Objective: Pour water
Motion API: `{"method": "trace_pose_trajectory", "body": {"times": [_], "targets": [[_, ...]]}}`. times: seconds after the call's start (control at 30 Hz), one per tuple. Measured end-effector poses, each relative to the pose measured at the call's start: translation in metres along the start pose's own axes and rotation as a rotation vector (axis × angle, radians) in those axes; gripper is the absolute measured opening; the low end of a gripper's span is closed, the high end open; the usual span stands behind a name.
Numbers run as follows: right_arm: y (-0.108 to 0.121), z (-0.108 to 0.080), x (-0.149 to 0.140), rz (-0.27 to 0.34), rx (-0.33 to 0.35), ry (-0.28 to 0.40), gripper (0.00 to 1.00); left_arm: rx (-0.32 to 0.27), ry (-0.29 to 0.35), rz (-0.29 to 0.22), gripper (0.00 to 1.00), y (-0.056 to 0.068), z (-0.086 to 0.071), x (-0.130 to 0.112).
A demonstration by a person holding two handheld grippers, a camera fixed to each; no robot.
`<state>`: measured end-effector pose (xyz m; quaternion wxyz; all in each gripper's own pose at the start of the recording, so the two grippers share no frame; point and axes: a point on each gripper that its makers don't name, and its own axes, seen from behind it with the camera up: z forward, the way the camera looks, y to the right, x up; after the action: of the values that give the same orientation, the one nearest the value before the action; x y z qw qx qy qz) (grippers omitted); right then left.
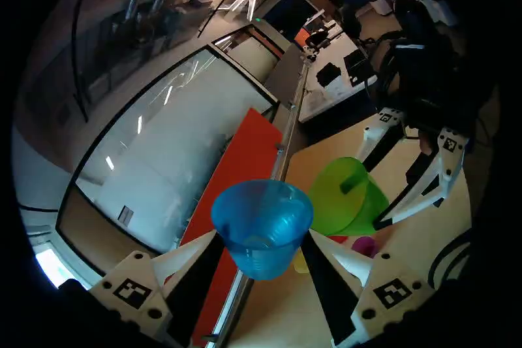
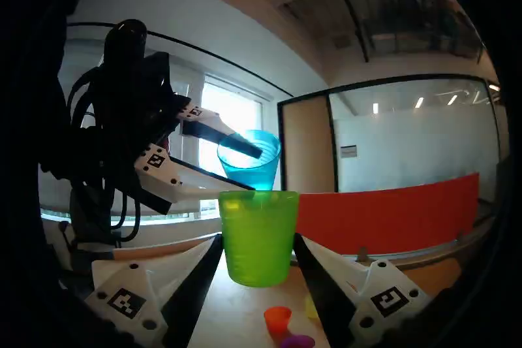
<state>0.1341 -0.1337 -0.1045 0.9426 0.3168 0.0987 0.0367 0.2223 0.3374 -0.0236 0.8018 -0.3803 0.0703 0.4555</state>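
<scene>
My left gripper (image 1: 261, 237) is shut on a translucent blue cup (image 1: 262, 225), which it holds upright and raised. In the left gripper view a green cup (image 1: 344, 196) leans with its mouth toward me, gripped by my right gripper (image 1: 365, 203) beyond. In the right gripper view that green cup (image 2: 258, 237) stands upright between the fingers of my right gripper (image 2: 258, 238). Just behind and above it is the blue cup (image 2: 249, 160), clamped by my left gripper (image 2: 254, 168). The two cups are close together. I cannot tell whether either holds water.
Small cups sit on the wooden table (image 2: 228, 322) below: orange (image 2: 277, 318), purple (image 2: 297, 341) and yellow (image 2: 312, 309). A red partition panel (image 2: 404, 217) lines the table's far edge, with a glass wall (image 1: 169, 152) behind. Desks with equipment (image 1: 339, 74) stand farther off.
</scene>
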Motion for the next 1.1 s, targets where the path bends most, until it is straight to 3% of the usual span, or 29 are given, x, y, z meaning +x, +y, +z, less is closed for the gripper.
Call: {"method": "trace_pose_trajectory", "body": {"times": [1.1], "targets": [[0.0043,0.0042,-0.0010,-0.010,0.001,0.001,0.82,0.013,-0.012,0.117,0.80,-0.0018,0.0036,0.0030]]}}
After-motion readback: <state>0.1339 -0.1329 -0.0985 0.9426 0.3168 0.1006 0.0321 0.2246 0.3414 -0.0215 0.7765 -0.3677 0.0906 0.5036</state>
